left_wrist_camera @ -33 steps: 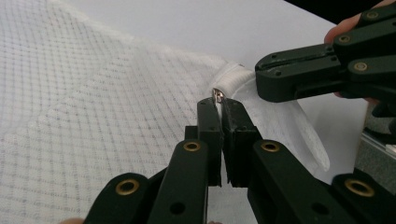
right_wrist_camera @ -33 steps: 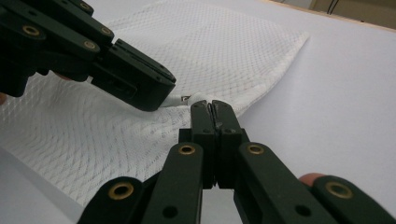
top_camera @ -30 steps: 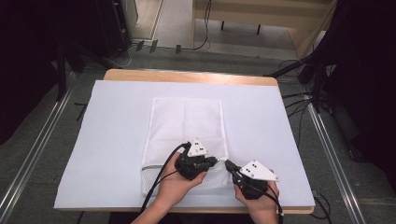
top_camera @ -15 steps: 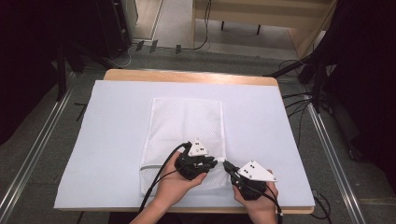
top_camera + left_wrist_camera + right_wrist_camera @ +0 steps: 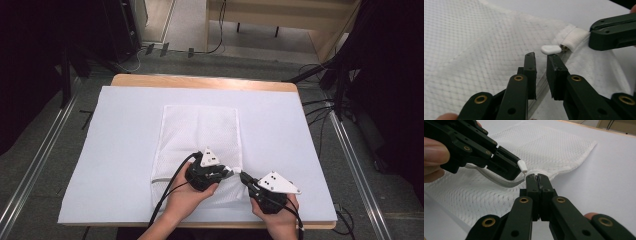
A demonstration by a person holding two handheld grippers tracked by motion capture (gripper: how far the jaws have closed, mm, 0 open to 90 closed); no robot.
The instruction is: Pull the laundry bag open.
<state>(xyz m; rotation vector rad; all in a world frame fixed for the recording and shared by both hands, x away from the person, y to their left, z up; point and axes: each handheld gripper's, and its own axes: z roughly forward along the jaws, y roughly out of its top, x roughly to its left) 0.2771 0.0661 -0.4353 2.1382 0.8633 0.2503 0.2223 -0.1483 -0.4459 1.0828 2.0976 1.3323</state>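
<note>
One mesh bag (image 5: 200, 140), one zipper pull (image 5: 551, 49); left gripper (image 5: 541, 58) jaws just closing, empty; right gripper (image 5: 537, 177) apparently pinching bag corner.

The high view looked forward and down from above the person's side of the counter (image 5: 125, 150), far enough off to take in the whole top, the floor around it and both forearms at the bottom edge. The left gripper view sat close over the white mesh bag (image 5: 474, 45), looking along the jaws of the left hand-held gripper (image 5: 541, 58) toward the white zipper pull (image 5: 551, 49). The right gripper view sat just as low, looking along the right hand-held gripper (image 5: 537, 177) across the bag toward the counter's far edge. All three shared the pull and the bag's near corner.
</note>
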